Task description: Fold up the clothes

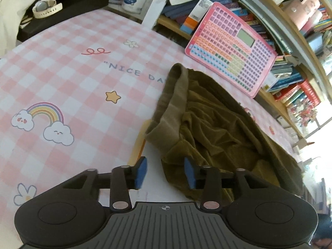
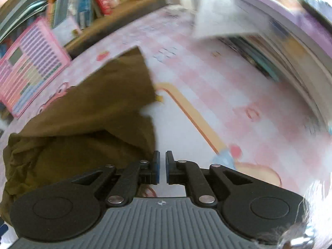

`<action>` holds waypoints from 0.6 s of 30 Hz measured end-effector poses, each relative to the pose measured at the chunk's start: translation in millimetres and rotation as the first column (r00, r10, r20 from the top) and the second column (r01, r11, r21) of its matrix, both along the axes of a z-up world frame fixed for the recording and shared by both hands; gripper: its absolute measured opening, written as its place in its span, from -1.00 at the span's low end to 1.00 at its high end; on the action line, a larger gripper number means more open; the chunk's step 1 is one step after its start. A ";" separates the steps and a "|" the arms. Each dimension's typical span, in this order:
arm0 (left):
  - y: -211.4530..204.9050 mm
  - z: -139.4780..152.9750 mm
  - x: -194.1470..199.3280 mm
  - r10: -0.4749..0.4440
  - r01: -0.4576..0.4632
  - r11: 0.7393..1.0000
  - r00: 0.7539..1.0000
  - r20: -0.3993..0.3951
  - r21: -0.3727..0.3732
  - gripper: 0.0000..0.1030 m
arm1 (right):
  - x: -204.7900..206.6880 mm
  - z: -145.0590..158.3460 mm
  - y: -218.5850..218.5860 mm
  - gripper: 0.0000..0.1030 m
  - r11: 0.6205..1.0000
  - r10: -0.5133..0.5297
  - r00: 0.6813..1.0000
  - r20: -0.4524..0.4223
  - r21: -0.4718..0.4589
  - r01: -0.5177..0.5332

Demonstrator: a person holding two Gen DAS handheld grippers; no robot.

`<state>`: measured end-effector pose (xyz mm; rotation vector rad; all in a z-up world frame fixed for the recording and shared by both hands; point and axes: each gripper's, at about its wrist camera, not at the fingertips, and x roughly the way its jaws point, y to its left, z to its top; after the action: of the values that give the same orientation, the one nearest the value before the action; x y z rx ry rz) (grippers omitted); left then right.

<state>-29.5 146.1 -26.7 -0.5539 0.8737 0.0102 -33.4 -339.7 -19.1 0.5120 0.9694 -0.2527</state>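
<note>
An olive garment [image 1: 209,124] lies crumpled on a pink checked cloth [image 1: 62,78] that covers the surface, with a ribbed band, waistband or hem, I cannot tell which, curling along its near-left side. It sits toward the far-right part of the surface, close to a pink keyboard toy [image 1: 232,47] propped against the bookshelves at the far edge. My left gripper [image 1: 165,171] hovers low over the cloth with its blue pads [image 1: 141,171] spread apart and empty, the right-hand pad just over the garment's near edge, the other over bare cloth. In the right view, which is blurred, my right gripper [image 2: 162,167] has its pads drawn almost together with a thin gap between them, and I see nothing pinched there; the garment [image 2: 93,112] lies to its left, one flat corner pointing toward the far edge. I judge the step in hand to be taking hold of the garment so it can be spread flat before any fold. To do it well I would bring the left gripper onto the ribbed band and bite only that edge, not the bunched folds beneath. I would spread the right gripper's pads, take a matching edge, then draw both apart evenly so the creases pull out.
</note>
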 end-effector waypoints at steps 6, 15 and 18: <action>8.9 -11.9 -2.6 -0.014 0.011 0.995 0.999 -0.030 -0.096 -0.04 | -9.8 11.5 -0.5 -0.80 0.999 -0.035 0.998 0.054 -0.031 0.037; 30.4 -34.3 16.5 0.141 -0.157 0.916 0.987 -0.072 -0.370 0.02 | 6.5 15.7 14.1 -0.32 0.998 0.003 0.996 0.093 -0.058 0.003; 35.5 -39.1 27.8 0.217 -0.243 0.867 0.970 -0.109 -0.435 0.05 | 12.3 12.0 18.3 -0.31 0.997 0.012 0.997 0.079 -0.078 -0.006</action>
<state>-1.7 181.7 -65.8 -1.0945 0.8630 0.0444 -21.1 -321.4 -7.1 0.4438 0.8813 -0.2594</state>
